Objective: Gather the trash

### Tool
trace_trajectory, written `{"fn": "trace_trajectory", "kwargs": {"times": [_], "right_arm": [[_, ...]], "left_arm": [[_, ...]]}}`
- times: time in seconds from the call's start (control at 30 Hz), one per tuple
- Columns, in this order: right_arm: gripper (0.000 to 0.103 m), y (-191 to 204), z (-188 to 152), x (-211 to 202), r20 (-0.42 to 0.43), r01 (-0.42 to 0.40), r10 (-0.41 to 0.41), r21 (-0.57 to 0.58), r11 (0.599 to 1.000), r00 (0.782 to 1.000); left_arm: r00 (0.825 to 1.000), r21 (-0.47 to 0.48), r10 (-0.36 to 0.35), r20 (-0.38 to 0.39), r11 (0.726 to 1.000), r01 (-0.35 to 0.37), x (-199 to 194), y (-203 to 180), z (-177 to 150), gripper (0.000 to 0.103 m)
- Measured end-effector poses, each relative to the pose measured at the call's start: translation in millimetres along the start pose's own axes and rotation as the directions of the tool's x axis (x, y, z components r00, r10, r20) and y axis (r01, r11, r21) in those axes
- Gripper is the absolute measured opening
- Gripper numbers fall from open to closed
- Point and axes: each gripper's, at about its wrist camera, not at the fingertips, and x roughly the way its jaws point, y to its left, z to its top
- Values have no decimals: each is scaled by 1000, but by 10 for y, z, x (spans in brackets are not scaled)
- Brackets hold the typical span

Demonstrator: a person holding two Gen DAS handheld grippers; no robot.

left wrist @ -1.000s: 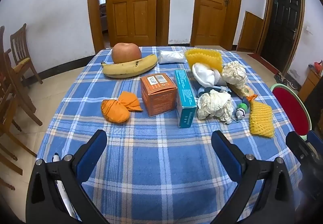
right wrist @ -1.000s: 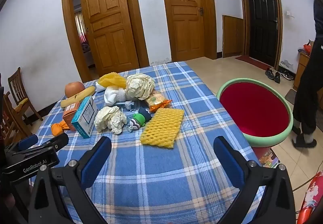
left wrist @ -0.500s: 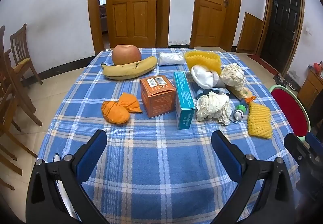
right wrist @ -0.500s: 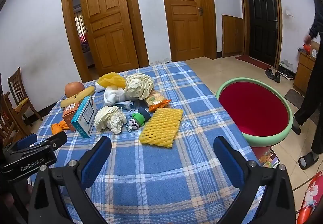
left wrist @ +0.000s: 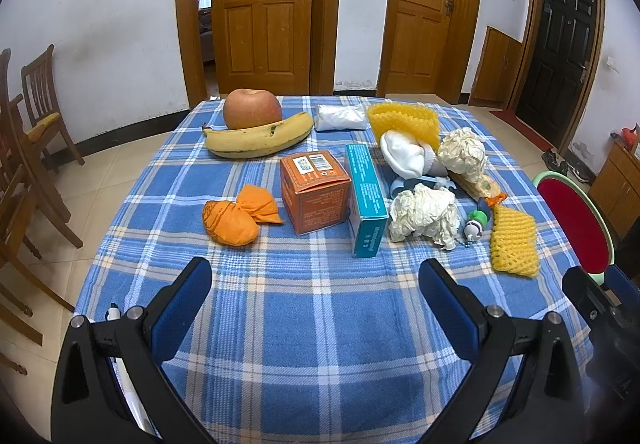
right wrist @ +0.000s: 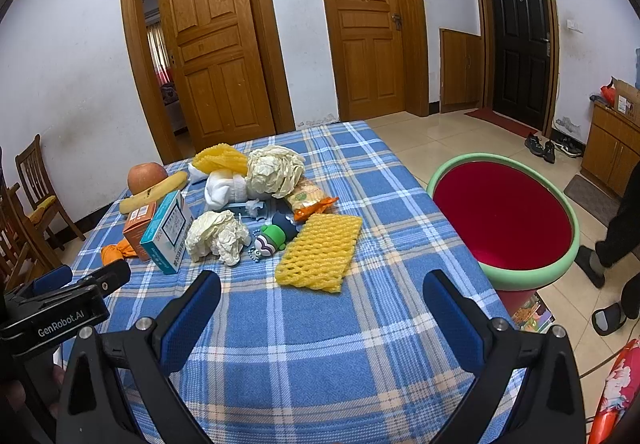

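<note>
Plaid tablecloth | crumpled paper — ahead of left tongs, right tongs | both wide

Blue-and-white plaid desk; orange box beside teal box; yellow foam net; red, green-rimmed bin.

Bare checked table lies open in front of both grippers. Farther on, boxes, crumpled paper and yellow foam netting crowd together, leaving narrow gaps.

White walls, wooden doors, tiled floor, perhaps a bedroom beyond.
</note>
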Motion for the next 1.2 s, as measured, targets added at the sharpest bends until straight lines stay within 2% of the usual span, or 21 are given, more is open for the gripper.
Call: {"fn": "trace_trajectory", "kwargs": {"times": [1.2], "right_arm": [[103,-23,20,-56,0,-2,2,3,1000,1000]], "left_arm": [[1000,2,0,1,1000,0,-7,9,4,102]]}}
